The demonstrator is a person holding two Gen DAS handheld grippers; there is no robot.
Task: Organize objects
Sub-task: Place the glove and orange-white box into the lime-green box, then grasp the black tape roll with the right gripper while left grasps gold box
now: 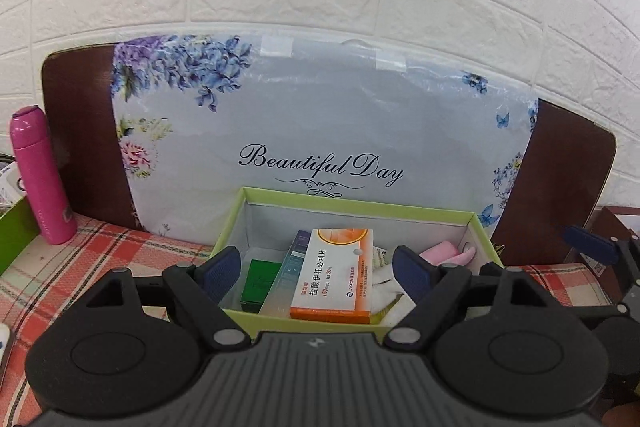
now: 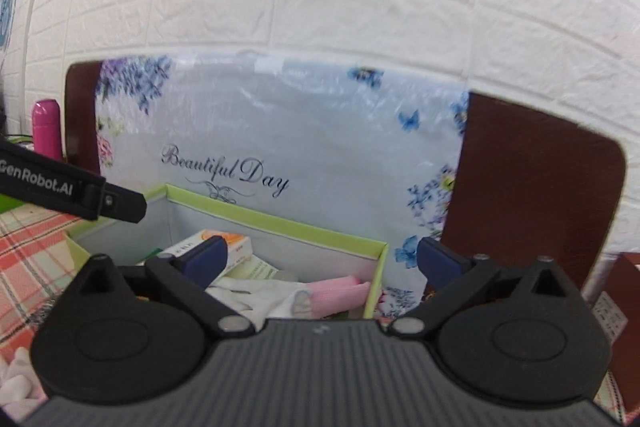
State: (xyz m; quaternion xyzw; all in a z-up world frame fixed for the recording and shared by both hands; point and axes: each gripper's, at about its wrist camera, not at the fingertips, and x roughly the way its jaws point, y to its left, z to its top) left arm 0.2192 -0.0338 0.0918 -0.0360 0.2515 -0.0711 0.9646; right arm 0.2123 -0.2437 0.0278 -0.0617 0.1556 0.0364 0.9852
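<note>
Medicine box [image 1: 334, 277] reads "50 mg", green box [image 1: 478, 227].

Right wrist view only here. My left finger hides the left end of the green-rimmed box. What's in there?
Observer: A small dark green box lies at the left end of the green-rimmed box, next to a teal carton.
Operator: Is the left gripper holding anything?
Observer: No. It is open, with nothing between its fingers, and it points into the green-rimmed box.
</note>
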